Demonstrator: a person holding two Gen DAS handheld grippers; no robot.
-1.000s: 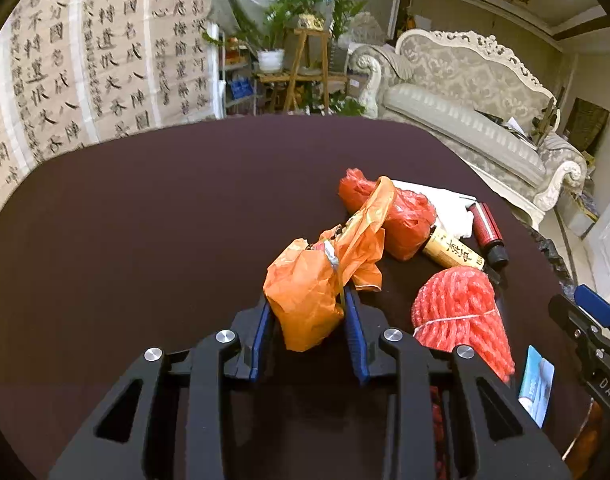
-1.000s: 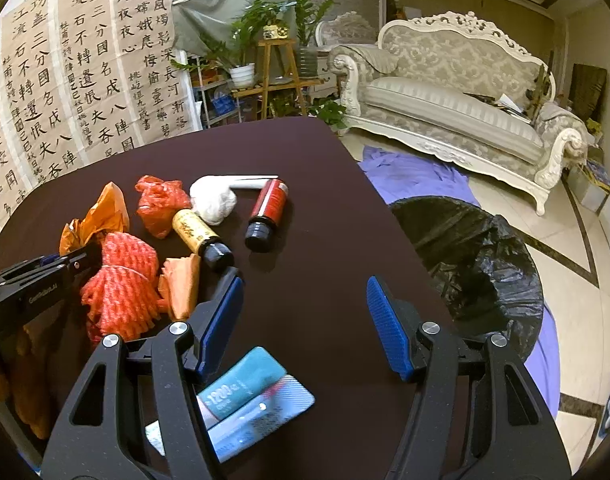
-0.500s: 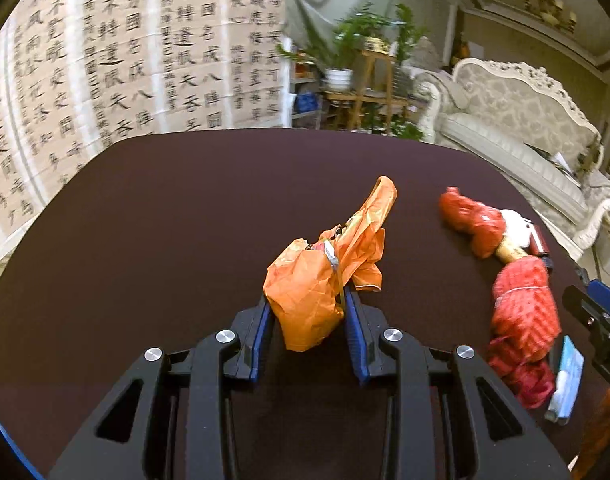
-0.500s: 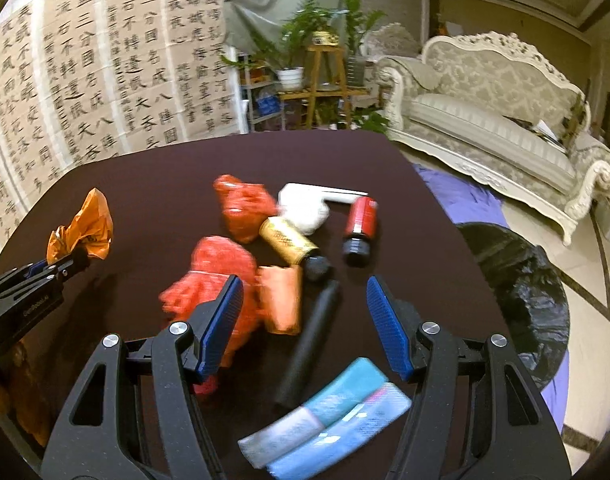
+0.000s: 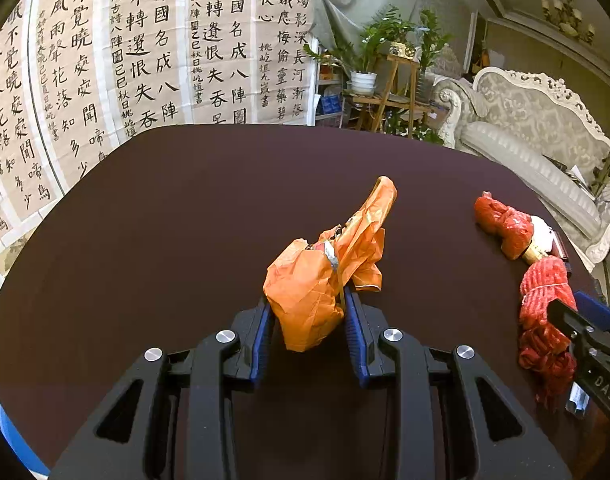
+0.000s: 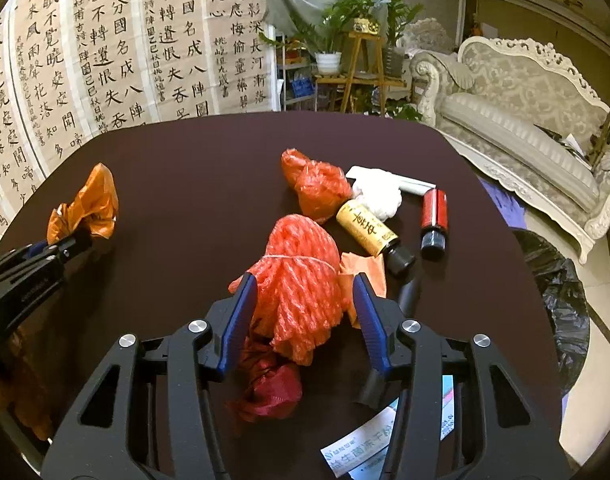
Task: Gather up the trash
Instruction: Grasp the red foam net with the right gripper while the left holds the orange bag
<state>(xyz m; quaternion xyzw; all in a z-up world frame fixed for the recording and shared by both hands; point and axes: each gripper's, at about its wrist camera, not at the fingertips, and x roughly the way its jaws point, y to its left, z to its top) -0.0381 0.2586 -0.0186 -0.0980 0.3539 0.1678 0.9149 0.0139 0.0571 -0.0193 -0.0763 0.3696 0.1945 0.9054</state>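
1. Table: litter was clustered right of centre, near the bin bag on the floor.
2. Net bundle: straddled by the spread right gripper, not yet pinched; long axis ran along the fingers.
3. Orange bag: pinched in the left gripper, clear of the pile; tail pointed up and away.

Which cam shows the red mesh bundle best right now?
Right wrist. The red mesh bundle sits centred between the open jaws of the right gripper, whole, with its string tie and darker tail visible. In the left wrist view it is squeezed against the right edge, distorted and partly hidden behind the right gripper's finger.
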